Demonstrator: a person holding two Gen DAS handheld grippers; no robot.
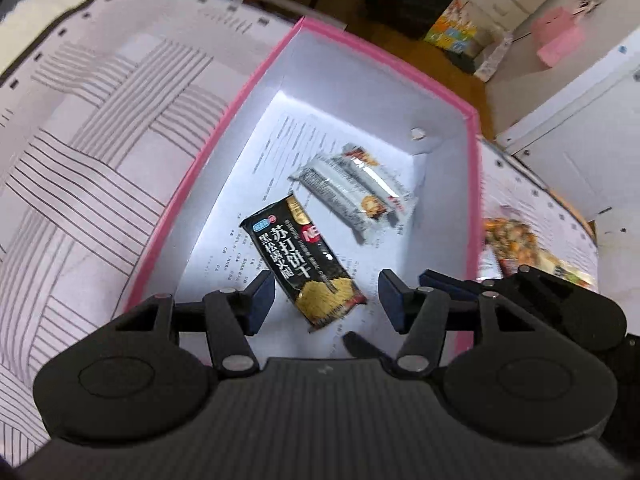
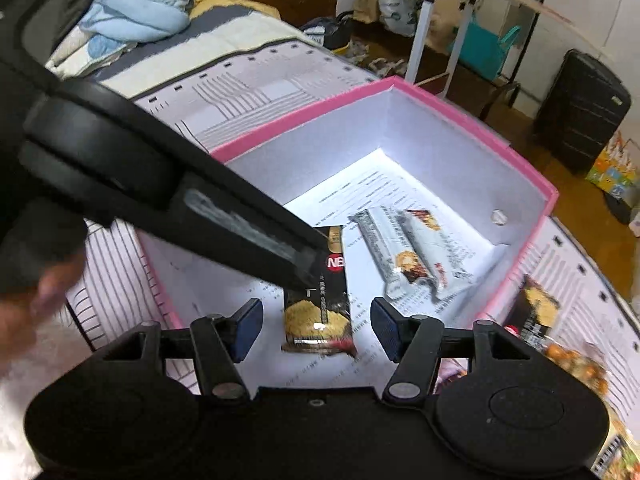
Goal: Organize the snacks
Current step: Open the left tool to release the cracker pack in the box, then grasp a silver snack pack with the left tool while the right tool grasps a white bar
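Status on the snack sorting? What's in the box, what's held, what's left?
Done: a black cracker packet and two white bars lie in the pink box. In hand: nothing; left tongs and right tongs are both open above it. Left: at least one snack bag outside the box.

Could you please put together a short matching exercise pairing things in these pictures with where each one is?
Things:
1. black snack packet
2. two white snack bars
3. orange-printed snack bag
4. blue goose plush

Places:
A. on the cloth outside the pink box, by its wall
B. on the bed in the background
C. on the box floor, nearest both grippers
D. side by side on the box floor, towards its far corner

Pairs: 1-C, 2-D, 3-A, 4-B
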